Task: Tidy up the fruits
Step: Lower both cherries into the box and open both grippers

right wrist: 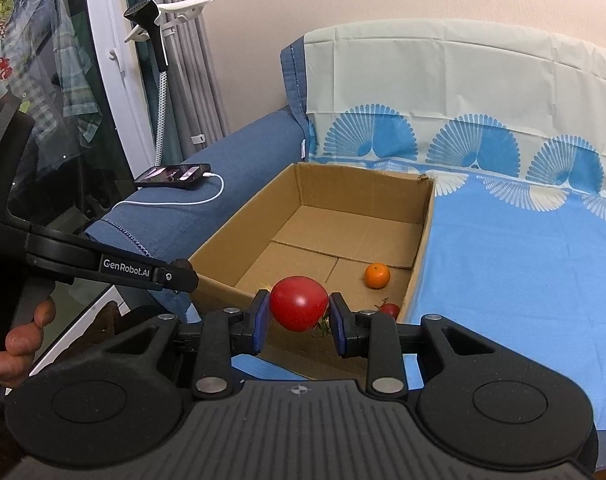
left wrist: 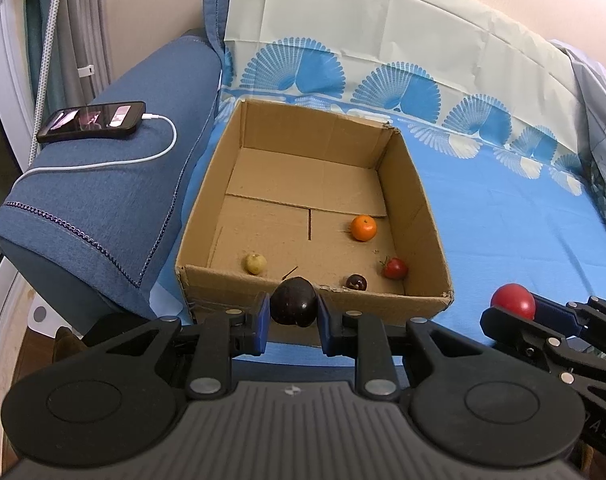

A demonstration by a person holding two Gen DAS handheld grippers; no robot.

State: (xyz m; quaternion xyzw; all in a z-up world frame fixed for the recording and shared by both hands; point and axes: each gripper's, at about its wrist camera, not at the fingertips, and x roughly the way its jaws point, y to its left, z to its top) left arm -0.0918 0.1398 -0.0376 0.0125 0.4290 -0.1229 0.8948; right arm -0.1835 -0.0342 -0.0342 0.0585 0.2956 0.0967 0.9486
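Left tongs [left wrist: 293, 312] pinch a dark plum [left wrist: 293, 306]; right tongs [right wrist: 299, 312] pinch a red tomato [right wrist: 298, 302]. Each fruit is best carried past the cardboard box [left wrist: 315, 302] rim, then lowered before release.

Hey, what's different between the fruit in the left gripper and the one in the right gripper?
The dark plum in the left gripper is near-black purple; the red tomato in the right gripper is bright red. The dark plum shows a cleft underneath; the red tomato looks smooth, with a glossy highlight. Both are round, clamped between blue pads, held just short of the cardboard box.
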